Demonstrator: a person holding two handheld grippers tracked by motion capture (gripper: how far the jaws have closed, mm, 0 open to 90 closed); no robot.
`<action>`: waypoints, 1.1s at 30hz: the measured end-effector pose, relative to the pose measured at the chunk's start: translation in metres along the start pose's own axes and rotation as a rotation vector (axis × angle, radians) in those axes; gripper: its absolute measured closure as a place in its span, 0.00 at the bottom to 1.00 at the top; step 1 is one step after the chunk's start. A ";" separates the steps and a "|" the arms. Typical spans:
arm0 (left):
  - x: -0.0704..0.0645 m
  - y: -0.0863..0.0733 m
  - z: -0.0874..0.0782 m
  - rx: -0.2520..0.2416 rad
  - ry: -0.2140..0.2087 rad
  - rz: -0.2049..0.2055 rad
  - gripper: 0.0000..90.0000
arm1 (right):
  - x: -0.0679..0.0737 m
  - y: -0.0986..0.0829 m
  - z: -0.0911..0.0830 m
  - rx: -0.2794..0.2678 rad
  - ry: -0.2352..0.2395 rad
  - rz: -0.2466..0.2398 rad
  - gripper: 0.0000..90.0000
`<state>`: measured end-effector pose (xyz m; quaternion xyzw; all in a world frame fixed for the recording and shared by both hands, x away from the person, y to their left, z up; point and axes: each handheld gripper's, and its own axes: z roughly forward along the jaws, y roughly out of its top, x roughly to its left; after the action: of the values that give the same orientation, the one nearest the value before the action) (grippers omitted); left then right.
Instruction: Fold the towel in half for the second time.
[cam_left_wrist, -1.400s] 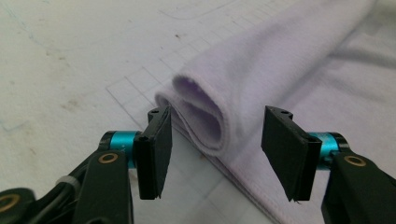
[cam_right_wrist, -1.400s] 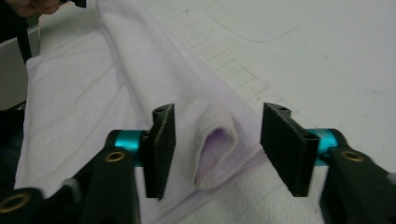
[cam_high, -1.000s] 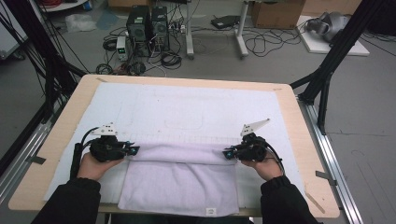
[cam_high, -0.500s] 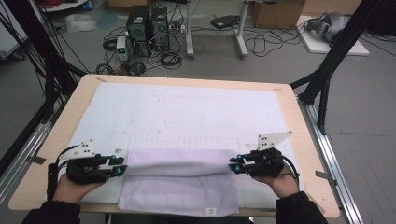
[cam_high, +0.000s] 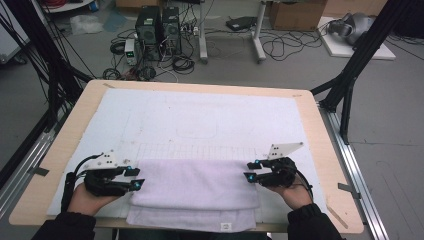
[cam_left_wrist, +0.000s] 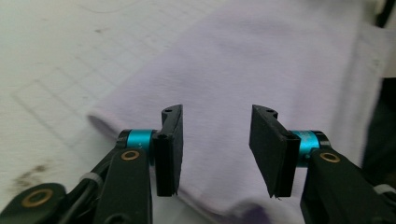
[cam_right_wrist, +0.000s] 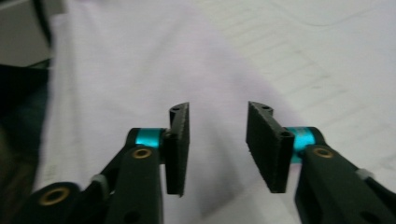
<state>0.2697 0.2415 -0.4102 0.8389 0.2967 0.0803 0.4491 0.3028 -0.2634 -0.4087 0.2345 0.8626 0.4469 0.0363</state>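
A pale lilac towel (cam_high: 195, 187) lies folded on the white mat (cam_high: 200, 120) near the table's front edge, its lower layer hanging over that edge. My left gripper (cam_high: 134, 178) stands open at the towel's left end, jaws apart above the fold (cam_left_wrist: 215, 154). My right gripper (cam_high: 251, 171) is open at the towel's right end. Its fingers (cam_right_wrist: 180, 144) hover over the cloth (cam_right_wrist: 140, 84) with nothing between them.
The wooden table (cam_high: 325, 150) borders the mat on all sides. Black frame legs (cam_high: 350, 75) rise at the right and left. On the floor beyond the table lie computer boxes (cam_high: 155, 25) and tangled cables.
Both grippers have let go of the towel's top layer after drawing it toward the front edge. Their jaws now stand open at the fold's two ends.
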 end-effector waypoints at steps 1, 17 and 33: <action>0.005 0.001 0.003 0.004 0.023 -0.009 0.57 | -0.007 0.001 0.001 0.006 -0.033 0.011 0.58; 0.033 -0.002 0.039 0.080 0.049 -0.074 0.87 | -0.040 -0.009 0.034 0.109 0.027 0.089 0.88; 0.084 0.110 0.045 -0.099 0.326 -0.045 0.86 | -0.094 0.084 -0.004 0.000 -0.243 0.043 0.75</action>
<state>0.4024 0.2112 -0.3596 0.7850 0.3798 0.2196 0.4375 0.4166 -0.2661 -0.3543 0.3055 0.8466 0.4158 0.1310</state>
